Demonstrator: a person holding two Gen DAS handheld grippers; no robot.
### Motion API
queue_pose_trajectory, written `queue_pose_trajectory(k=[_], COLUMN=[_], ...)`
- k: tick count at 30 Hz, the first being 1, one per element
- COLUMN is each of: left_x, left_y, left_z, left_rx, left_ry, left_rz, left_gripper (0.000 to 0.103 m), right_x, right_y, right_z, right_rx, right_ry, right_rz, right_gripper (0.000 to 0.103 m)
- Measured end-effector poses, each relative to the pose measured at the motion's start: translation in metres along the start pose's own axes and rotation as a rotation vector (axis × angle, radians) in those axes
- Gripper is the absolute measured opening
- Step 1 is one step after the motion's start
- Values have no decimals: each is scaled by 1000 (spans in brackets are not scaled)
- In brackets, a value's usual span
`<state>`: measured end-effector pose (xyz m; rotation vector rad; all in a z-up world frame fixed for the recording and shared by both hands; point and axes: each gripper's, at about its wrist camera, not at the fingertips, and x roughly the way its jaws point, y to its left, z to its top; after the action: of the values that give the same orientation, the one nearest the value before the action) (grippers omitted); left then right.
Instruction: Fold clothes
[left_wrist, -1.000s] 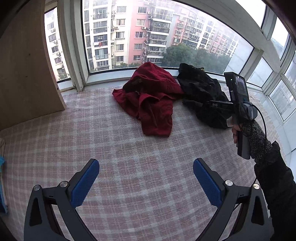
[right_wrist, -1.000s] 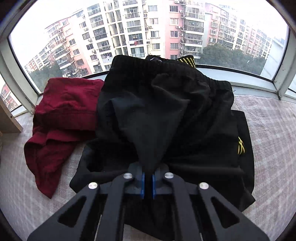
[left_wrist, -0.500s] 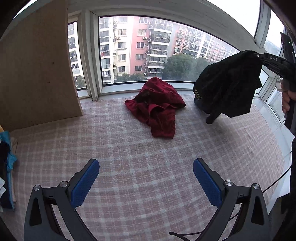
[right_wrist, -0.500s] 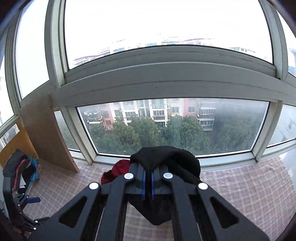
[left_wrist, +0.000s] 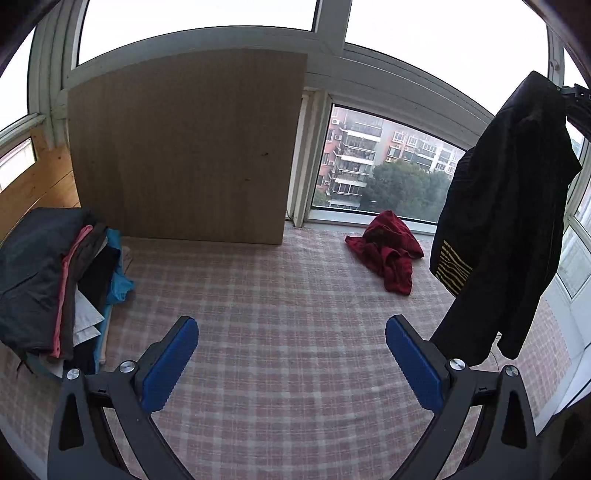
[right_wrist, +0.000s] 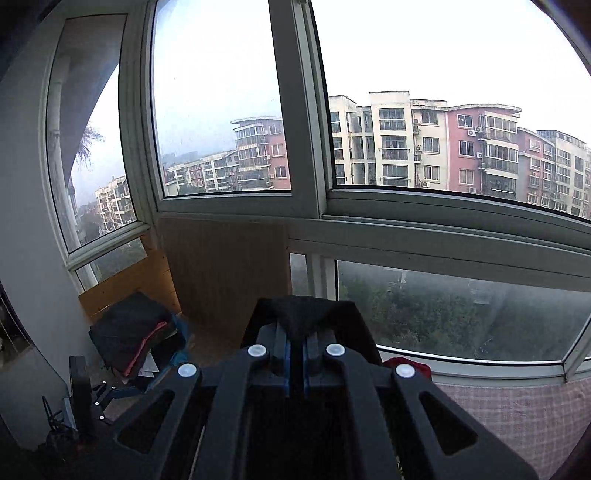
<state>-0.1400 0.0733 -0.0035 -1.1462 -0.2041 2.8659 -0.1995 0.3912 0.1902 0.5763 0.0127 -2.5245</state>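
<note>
Raised since the earlier frame: black garment, lifted off the checked mat, now hanging clear at its right edge. Left to right: stacked folded clothes at the mat's left edge, partly cut off; wooden board upright at the back; left gripper, jaws wide apart, empty; red garment crumpled near the back edge; right gripper, clamped on the black garment's top, mostly out of frame in the left view.
</note>
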Motion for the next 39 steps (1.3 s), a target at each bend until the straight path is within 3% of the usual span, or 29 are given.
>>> queue_pose_trajectory(k=[4, 8, 10, 13, 15, 17, 19, 21, 22, 24, 28, 34, 39], left_x=[-32, -51, -50, -40, -24, -4, 20, 49, 62, 87, 131, 188, 213], left_y=[45, 81, 95, 110, 113, 112, 105, 95, 90, 77, 58, 47, 38], left_z=[-8, -16, -23, -32, -36, -38, -40, -40, -40, -40, -43, -49, -49], left_rx=[-17, -29, -26, -22, -12, 11, 47, 85, 106, 161, 262, 464, 545], left_ry=[-26, -34, -19, 28, 63, 101, 144, 191, 213, 245, 308, 381, 443], left_rz=[68, 116, 133, 147, 140, 132, 124, 98, 84, 68, 56, 132, 45], left_gripper=[102, 102, 102, 102, 102, 102, 102, 102, 102, 102, 102, 102, 101], right_x=[5, 11, 23, 39, 37, 28, 33, 47, 56, 79, 140, 196, 224], right_y=[39, 48, 39, 19, 4, -9, -9, -6, -5, -6, -26, -54, -62], right_z=[-14, -108, -182, -300, -343, -350, -337, -318, -309, -299, -298, -308, -311], right_rx=[-27, 9, 80, 166, 254, 343, 355, 309, 284, 237, 201, 208, 173], right_ry=[13, 174, 338, 653, 743, 711, 647, 600, 577, 561, 628, 710, 747], right_rz=[74, 67, 39, -77, -140, -147, -163, -185, -197, -203, -234, -194, -157], right_gripper=[4, 4, 7, 11, 11, 11, 18, 49, 53, 54, 54, 54, 55])
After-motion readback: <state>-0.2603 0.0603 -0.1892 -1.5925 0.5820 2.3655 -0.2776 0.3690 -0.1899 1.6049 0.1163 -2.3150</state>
